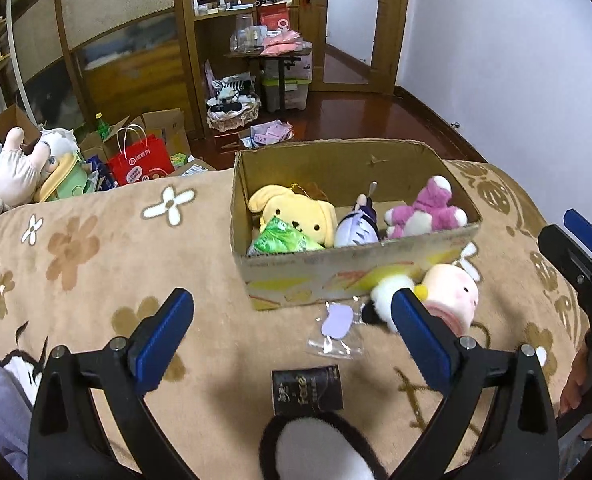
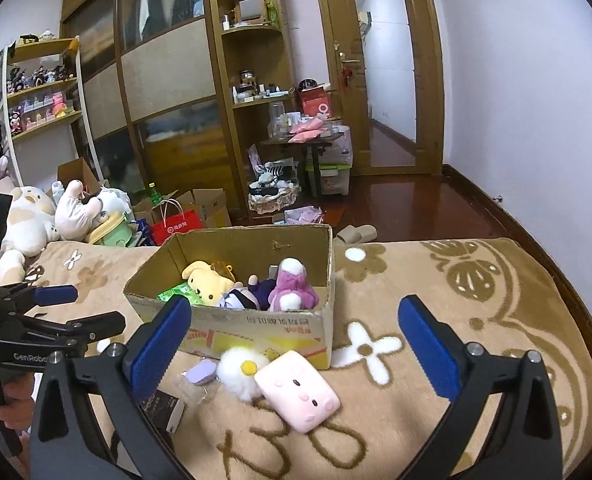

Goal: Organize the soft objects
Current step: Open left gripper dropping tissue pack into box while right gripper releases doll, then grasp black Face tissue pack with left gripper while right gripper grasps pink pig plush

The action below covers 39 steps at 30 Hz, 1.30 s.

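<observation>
An open cardboard box [image 1: 348,276] [image 2: 256,332] stands on the flowered blanket. Inside lie a yellow dog plush [image 1: 296,210], a green packet [image 1: 282,238], a purple-haired doll [image 1: 356,228] and a pink bear [image 1: 428,210]. In front of the box lie a pink pig plush [image 2: 298,396] [image 1: 452,294] and a white fluffy plush [image 2: 238,372]. My right gripper [image 2: 296,312] is open above them, touching neither. My left gripper [image 1: 292,308] is open too, over a bagged purple tag [image 1: 336,322] and a small black box [image 1: 307,390]. A black-and-white plush [image 1: 316,452] shows at the bottom edge.
A heap of large plush toys [image 2: 36,216] lies at the blanket's far left. Beyond the bed are a red paper bag [image 1: 140,162], open cartons, a laundry basket [image 2: 274,196], a wardrobe and a door. Slippers [image 2: 356,234] sit on the floor behind the box.
</observation>
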Each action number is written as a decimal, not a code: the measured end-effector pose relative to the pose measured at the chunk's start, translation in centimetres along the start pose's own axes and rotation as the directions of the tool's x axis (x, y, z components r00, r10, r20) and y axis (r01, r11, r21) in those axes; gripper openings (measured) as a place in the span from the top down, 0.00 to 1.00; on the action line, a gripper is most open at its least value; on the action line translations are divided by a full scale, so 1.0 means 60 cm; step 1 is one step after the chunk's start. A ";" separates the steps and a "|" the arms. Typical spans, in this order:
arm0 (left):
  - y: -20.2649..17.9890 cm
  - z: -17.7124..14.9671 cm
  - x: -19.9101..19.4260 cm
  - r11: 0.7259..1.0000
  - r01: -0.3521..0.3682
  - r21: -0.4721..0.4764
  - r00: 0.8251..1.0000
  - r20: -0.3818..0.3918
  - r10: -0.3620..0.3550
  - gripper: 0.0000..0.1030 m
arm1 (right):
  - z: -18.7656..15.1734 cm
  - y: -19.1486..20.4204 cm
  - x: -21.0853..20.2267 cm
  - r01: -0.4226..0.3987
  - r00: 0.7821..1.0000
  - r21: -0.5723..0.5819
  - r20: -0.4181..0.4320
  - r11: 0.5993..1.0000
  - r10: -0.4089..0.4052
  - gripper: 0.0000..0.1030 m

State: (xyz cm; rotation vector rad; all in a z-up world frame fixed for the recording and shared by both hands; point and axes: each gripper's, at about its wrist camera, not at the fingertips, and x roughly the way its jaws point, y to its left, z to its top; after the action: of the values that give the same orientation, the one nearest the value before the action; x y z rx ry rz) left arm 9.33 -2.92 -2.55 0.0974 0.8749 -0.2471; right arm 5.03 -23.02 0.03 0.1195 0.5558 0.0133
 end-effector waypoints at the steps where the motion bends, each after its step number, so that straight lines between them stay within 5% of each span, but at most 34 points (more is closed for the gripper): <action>1: -0.001 -0.004 -0.003 1.000 -0.001 -0.002 1.000 -0.003 0.001 0.05 | -0.002 0.000 -0.003 0.002 1.000 -0.001 0.000 1.000 -0.002 0.00; 26: 0.011 -0.041 0.066 0.999 -0.005 -0.038 0.985 -0.174 -0.001 0.05 | -0.052 -0.001 0.052 0.025 0.995 -0.017 -0.096 1.000 -0.027 0.00; 33: 0.014 -0.053 0.101 0.998 0.022 -0.067 0.969 -0.242 -0.038 0.05 | -0.068 -0.011 0.089 0.036 0.989 0.003 -0.142 0.999 -0.035 0.00; 39: 0.012 -0.073 0.137 0.994 0.063 -0.093 0.938 -0.334 -0.091 0.05 | -0.085 -0.015 0.124 0.031 0.978 0.000 -0.207 1.000 -0.030 0.00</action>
State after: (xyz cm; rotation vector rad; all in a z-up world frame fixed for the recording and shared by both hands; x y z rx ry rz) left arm 11.26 -2.86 -11.70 0.0293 1.2322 -0.2720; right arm 8.63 -23.00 -8.27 0.1138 0.7658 -0.0052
